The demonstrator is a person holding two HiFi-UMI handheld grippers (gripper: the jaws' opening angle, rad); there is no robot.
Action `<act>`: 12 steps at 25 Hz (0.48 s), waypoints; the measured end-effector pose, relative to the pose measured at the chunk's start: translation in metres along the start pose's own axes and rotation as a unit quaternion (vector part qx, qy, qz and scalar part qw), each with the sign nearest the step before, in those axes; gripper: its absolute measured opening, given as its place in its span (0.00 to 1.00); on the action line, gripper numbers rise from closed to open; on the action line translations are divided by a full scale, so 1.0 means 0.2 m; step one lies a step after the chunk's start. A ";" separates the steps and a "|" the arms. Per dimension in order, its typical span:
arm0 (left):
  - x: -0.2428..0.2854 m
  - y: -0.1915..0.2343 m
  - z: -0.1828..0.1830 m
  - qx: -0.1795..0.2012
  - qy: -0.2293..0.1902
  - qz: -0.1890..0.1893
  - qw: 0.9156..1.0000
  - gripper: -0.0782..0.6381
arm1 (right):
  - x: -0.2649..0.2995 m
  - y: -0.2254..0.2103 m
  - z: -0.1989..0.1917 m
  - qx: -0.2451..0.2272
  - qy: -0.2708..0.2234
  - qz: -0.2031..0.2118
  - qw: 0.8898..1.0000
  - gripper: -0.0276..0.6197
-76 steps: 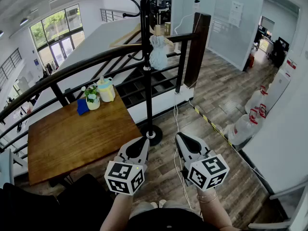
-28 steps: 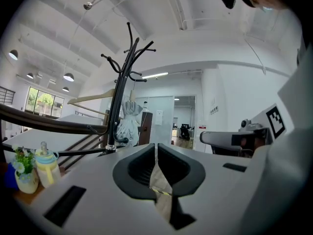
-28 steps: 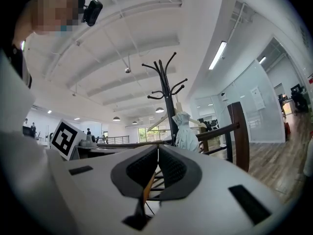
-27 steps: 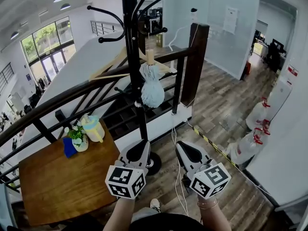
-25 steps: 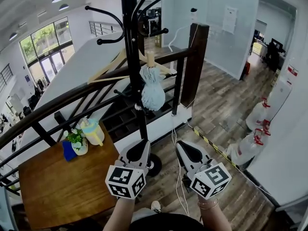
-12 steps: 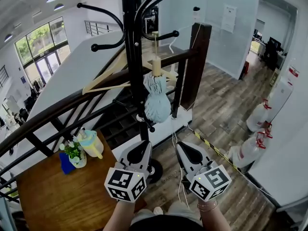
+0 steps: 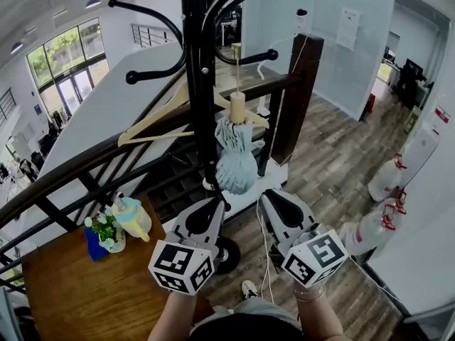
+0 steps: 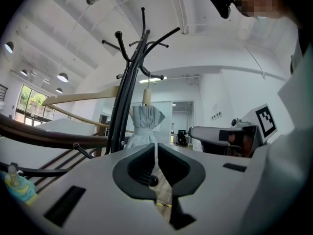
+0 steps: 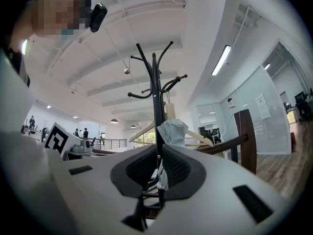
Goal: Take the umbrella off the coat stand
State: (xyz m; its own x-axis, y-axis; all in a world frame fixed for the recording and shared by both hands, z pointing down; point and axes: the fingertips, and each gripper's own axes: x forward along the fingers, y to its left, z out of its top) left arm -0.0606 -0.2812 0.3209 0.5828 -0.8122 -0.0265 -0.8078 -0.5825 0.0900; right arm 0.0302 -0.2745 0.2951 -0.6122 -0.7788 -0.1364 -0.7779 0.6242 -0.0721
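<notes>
A folded pale blue umbrella (image 7: 236, 160) with a wooden handle (image 7: 237, 107) hangs from a hook of the black coat stand (image 7: 199, 84). It also shows ahead of the jaws in the left gripper view (image 8: 144, 126) and the right gripper view (image 9: 172, 130). My left gripper (image 7: 213, 209) and right gripper (image 7: 269, 199) are held side by side just below and short of the umbrella, both shut and empty. Neither touches it.
A wooden hanger (image 7: 170, 116) hangs on the stand behind the umbrella. A dark railing (image 7: 85, 169) and a thick wooden post (image 7: 298, 98) run behind the stand. To the left is a wooden table (image 7: 78, 297) with a plant pot (image 7: 106, 233) and a bottle (image 7: 132, 217). White containers (image 7: 387, 180) stand at the right.
Both grippers and my head have come closer to the coat stand, so the umbrella now hangs larger and just above the fingertips. The jaws have stayed shut.
</notes>
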 end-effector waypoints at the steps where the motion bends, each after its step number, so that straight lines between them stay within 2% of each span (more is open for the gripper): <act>1: 0.02 0.01 0.02 0.001 -0.004 0.003 1.000 0.15 | 0.03 -0.02 0.02 0.003 -0.004 0.003 1.000 0.09; 4: 0.09 0.06 0.08 0.002 -0.020 0.010 1.000 0.15 | 0.13 -0.08 0.09 0.012 -0.021 0.009 1.000 0.12; 7: 0.15 0.10 0.14 0.006 -0.035 0.022 0.999 0.15 | 0.23 -0.12 0.16 0.006 -0.029 0.027 0.999 0.20; 12: 0.23 0.20 0.22 0.019 -0.049 0.047 0.998 0.15 | 0.40 -0.17 0.27 -0.004 -0.044 0.064 0.997 0.24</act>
State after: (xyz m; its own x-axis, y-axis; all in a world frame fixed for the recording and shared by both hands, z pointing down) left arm -0.0702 -0.3425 0.2785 0.4949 -0.8611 -0.1164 -0.8620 -0.5034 0.0596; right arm 0.0154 -0.3538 0.2335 -0.6922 -0.6839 -0.2307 -0.6954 0.7175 -0.0405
